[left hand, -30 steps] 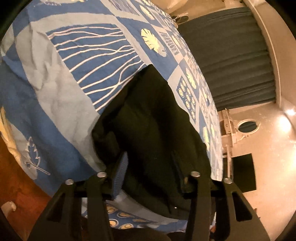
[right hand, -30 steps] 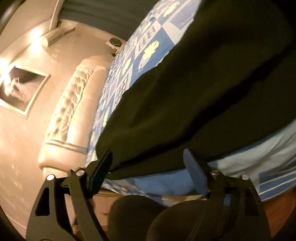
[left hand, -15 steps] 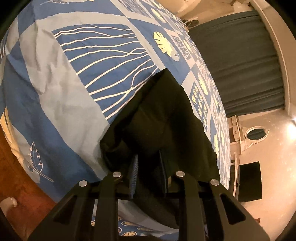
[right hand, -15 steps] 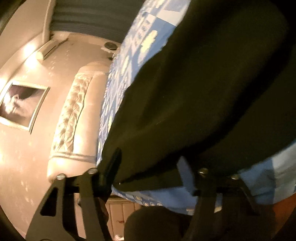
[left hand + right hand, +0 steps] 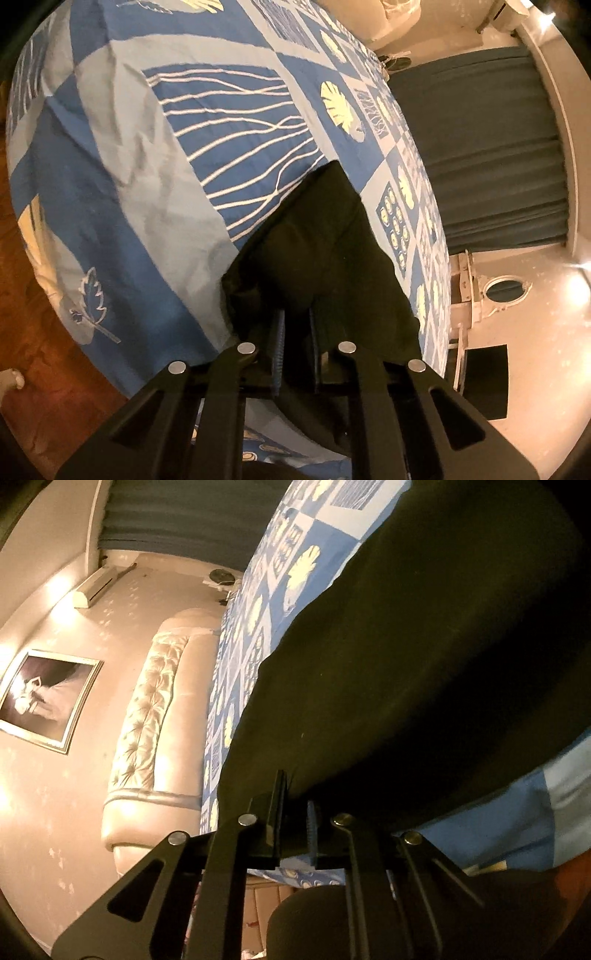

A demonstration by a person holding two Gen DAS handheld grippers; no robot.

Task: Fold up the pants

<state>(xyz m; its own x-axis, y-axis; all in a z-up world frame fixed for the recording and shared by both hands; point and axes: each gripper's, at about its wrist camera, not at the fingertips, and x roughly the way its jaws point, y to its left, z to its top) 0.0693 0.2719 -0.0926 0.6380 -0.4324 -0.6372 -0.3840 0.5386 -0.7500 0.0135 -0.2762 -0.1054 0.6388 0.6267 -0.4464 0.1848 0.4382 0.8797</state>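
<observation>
Dark pants (image 5: pixel 325 258) lie on a bed with a blue and white patterned cover (image 5: pixel 147 166). In the left wrist view my left gripper (image 5: pixel 295 332) is shut on the near edge of the pants, with bunched cloth between its fingers. In the right wrist view the pants (image 5: pixel 424 646) fill most of the frame. My right gripper (image 5: pixel 295 805) is shut on their near edge close to the bed's side. The rest of the pants is out of frame.
A tufted cream headboard (image 5: pixel 147 716) and a framed picture (image 5: pixel 40 698) are on the wall. Dark curtains (image 5: pixel 487 147) hang beyond the bed. Wooden floor (image 5: pixel 37 369) runs beside the bed. A white cabinet with an oval mirror (image 5: pixel 502 291) stands by the wall.
Both grippers have gone from wide open to shut on the pants' near edge. The left one moved forward over the bunched cloth.
</observation>
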